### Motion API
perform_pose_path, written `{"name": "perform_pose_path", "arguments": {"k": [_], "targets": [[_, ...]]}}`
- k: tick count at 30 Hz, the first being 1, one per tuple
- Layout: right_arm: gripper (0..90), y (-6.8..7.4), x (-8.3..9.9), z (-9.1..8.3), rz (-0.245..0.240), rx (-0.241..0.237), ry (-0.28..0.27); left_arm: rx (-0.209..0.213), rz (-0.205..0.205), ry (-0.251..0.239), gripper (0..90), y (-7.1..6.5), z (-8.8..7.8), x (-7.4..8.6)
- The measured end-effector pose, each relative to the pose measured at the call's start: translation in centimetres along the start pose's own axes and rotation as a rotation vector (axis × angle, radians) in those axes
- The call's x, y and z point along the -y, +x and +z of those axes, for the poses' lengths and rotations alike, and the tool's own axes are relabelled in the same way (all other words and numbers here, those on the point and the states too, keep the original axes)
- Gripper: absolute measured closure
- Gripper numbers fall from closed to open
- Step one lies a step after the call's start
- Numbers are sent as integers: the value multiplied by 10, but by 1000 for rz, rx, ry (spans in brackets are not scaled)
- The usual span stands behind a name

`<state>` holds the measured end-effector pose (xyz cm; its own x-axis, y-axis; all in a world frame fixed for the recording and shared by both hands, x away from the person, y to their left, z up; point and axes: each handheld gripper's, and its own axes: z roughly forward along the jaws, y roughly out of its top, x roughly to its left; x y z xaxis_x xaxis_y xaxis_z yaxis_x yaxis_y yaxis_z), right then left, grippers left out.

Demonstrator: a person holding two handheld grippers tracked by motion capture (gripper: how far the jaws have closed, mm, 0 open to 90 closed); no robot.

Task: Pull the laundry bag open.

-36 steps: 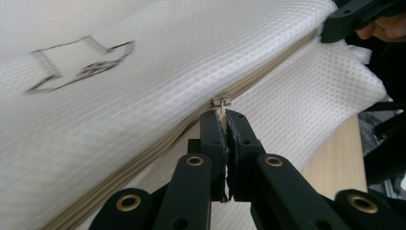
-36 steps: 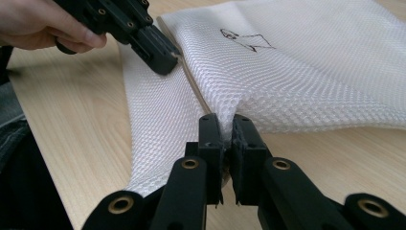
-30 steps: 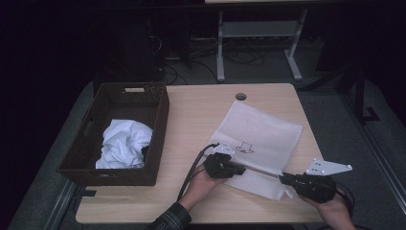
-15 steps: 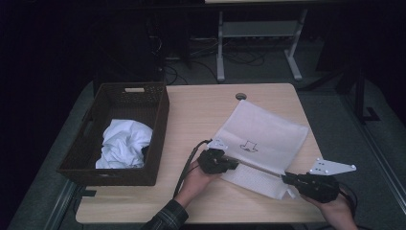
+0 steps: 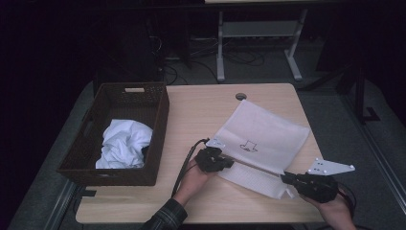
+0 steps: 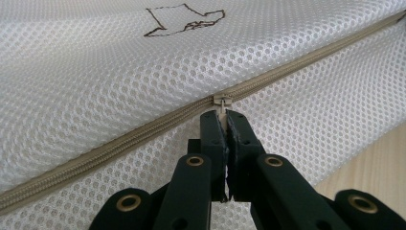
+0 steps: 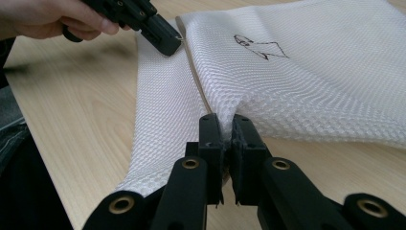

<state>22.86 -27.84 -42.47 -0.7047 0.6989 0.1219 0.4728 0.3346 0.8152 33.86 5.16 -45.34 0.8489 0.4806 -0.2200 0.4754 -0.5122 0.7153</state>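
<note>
A: Starting with the biggest item: worktop [image 5: 201, 110], light wood, carrying everything noted below.

B: Next down?

A: Basket [image 5: 91, 143], dark wicker, on the left half of the worktop. White cloth [image 5: 123, 146] lies crumpled inside it, toward the near end.

B: And the bag?

A: Mesh bag [image 5: 265, 136], white, lying flat on the right half of the worktop, turned at an angle, well apart from the basket. A small dark line drawing [image 5: 249, 146] is printed on its upper face. A beige zip [image 6: 119, 139] runs along the near long side.

B: Left gripper?

A: Left gripper [image 5: 225, 162] sits at the bag's near left corner. In the left gripper view its fingers [image 6: 214, 132] are pressed together, pinching the zip pull [image 6: 222, 102]. The slider sits partway along the zip.

B: Right gripper?

A: Right gripper [image 5: 286, 178] is at the bag's near right end. In the right gripper view its fingers [image 7: 244, 136] are clamped on a bunched fold of mesh beside the zip line; the fabric puckers upward there. The left gripper also shows in that view, far along the same edge, held in a hand [image 7: 52, 19].

B: Smallest thing?

A: Round cable port [image 5: 241, 96] in the worktop, just beyond the bag's far corner.
</note>
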Motion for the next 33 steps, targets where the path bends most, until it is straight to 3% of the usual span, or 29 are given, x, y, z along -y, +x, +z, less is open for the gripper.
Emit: {"name": "perform_pose_path", "arguments": {"k": [1, 3, 11, 12, 13, 14, 15, 16, 20, 22, 23, 25, 33], "targets": [[837, -1, 0, 0, 2, 6, 2, -25, 6, 10, 877, 2, -1, 1], [837, -4, 1, -2, 12, 14, 3, -22, -23, -1, 877, 8, -3, 3], [836, -4, 2, -3, 8, 20, 0, -14, -26, 0, 877, 11, -5, 3], [837, -4, 2, -2, 9, 21, 4, -24, -31, 8, 877, 11, -5, 3], [837, -4, 2, -2, 9, 25, 5, -67, -15, 28, 877, 12, -6, 3], [837, -4, 2, -2, 9, 25, 5, -67, -15, 28, 877, 12, -6, 3], [837, -4, 2, -3, 8, 38, 7, -72, -35, 23, 877, 18, -8, 5], [836, -8, 3, -5, 26, 31, -2, -38, -67, 1, 877, 22, -11, 6], [837, -5, 3, -2, 12, 33, 7, -51, -43, 10, 877, 22, -14, 5], [837, -6, 2, -4, 12, 50, 7, -84, -48, 19, 877, 28, -16, 8], [837, -7, 3, -5, 20, 51, 5, -58, -70, 4, 877, 31, -17, 8], [837, -9, 4, -5, 25, 42, 5, -83, -56, 15, 877, 31, -19, 8], [837, -8, 4, -5, 24, 51, 6, -73, -59, 33, 876, 36, -19, 10]]}}
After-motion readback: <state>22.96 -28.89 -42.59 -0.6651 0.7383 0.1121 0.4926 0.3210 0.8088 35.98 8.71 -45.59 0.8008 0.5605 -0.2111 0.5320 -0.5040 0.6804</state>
